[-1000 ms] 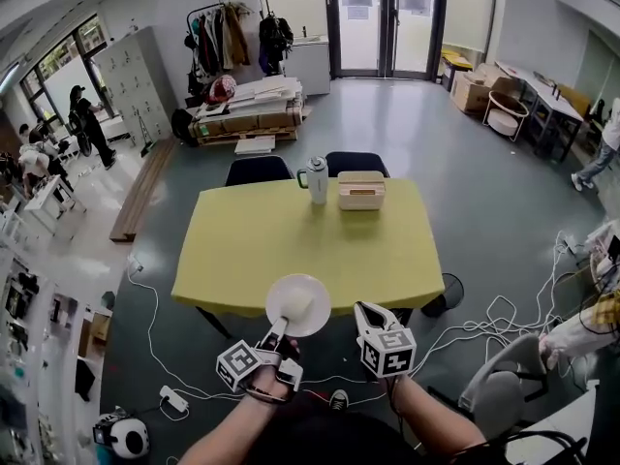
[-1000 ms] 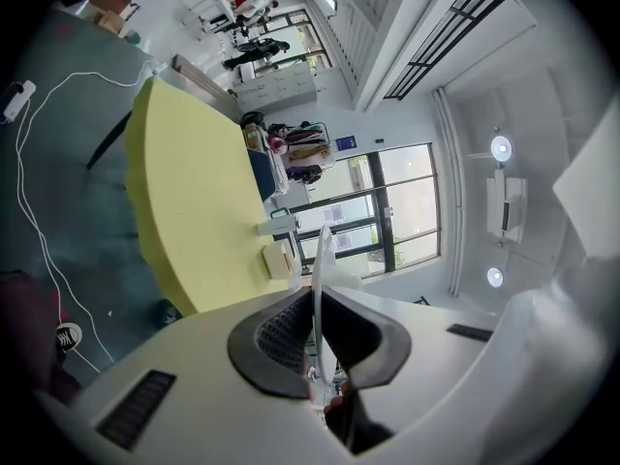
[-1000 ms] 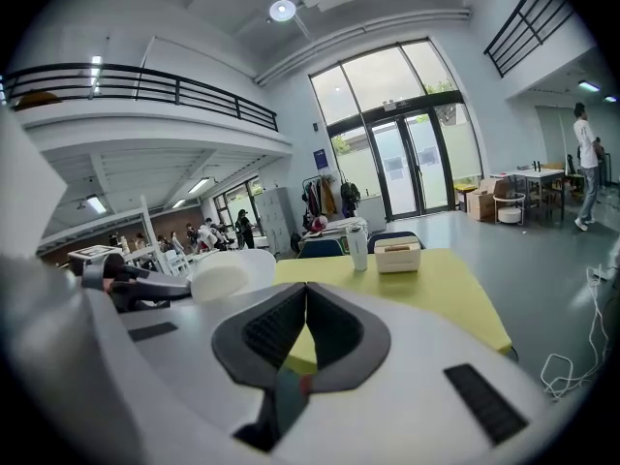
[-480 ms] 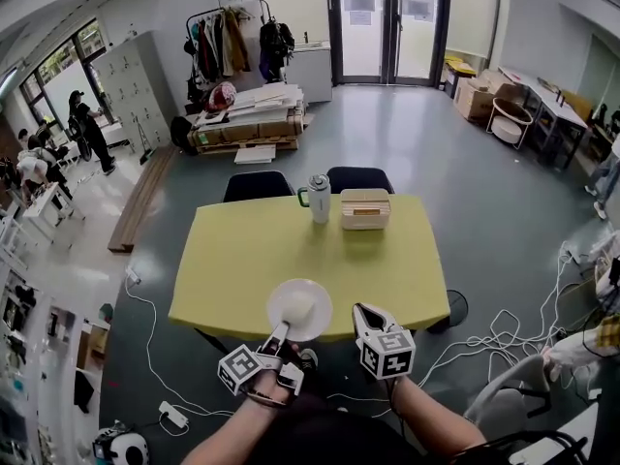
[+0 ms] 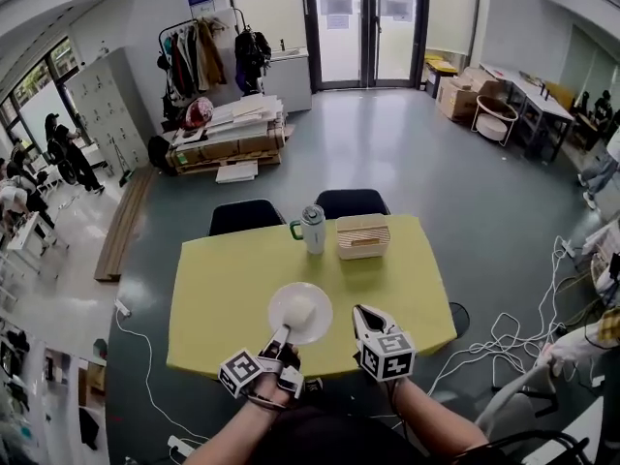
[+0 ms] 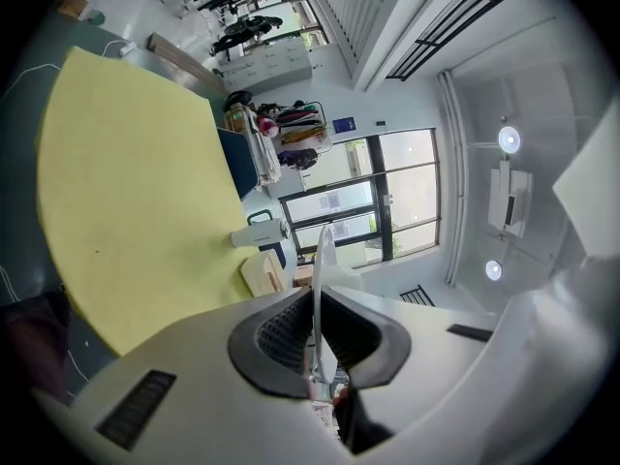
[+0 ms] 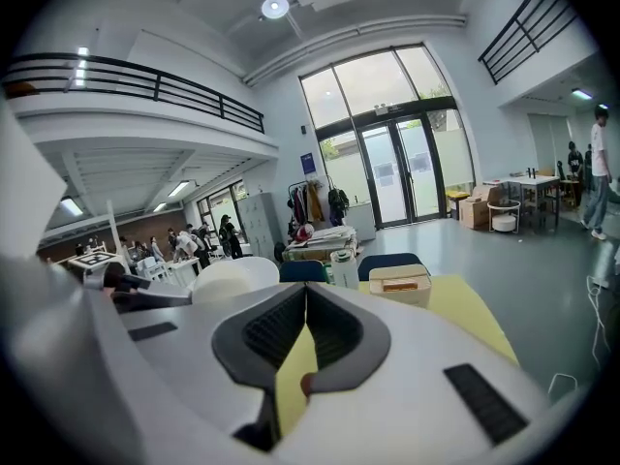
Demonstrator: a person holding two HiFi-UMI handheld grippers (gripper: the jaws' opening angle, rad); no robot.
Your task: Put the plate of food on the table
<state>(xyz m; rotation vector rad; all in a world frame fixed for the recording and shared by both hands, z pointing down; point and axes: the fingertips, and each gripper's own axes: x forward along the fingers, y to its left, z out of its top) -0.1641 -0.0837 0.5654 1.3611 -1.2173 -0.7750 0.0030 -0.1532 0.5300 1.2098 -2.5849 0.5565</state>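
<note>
Left tongs [image 5: 280, 335] pinch the near rim of the white plate [image 5: 300, 313], lower centre of the head view. 1 pale lump of food [image 5: 301, 309] sits on it. The plate is over the near edge of the yellow tabletop [image 5: 223, 289]; cannot tell if it touches. In the left gripper view the plate shows edge-on between the pads.

Right tongs [image 5: 366, 316] are pressed together at the tips with nothing between them, just right of the plate and apart from it.

At the far edge of the tabletop, upper centre, stand a white mug with a green handle [image 5: 313, 229] and a pale box [image 5: 362, 236], just beside each other and well apart from the plate. 2 dark chairs [image 5: 247, 215] are tucked behind that far edge.

Cables [image 5: 504, 335] trail on the floor at right. A stacked pallet [image 5: 228, 129] and a clothes rack [image 5: 199, 46] are at upper left, glass doors [image 5: 358, 22] at top centre.
</note>
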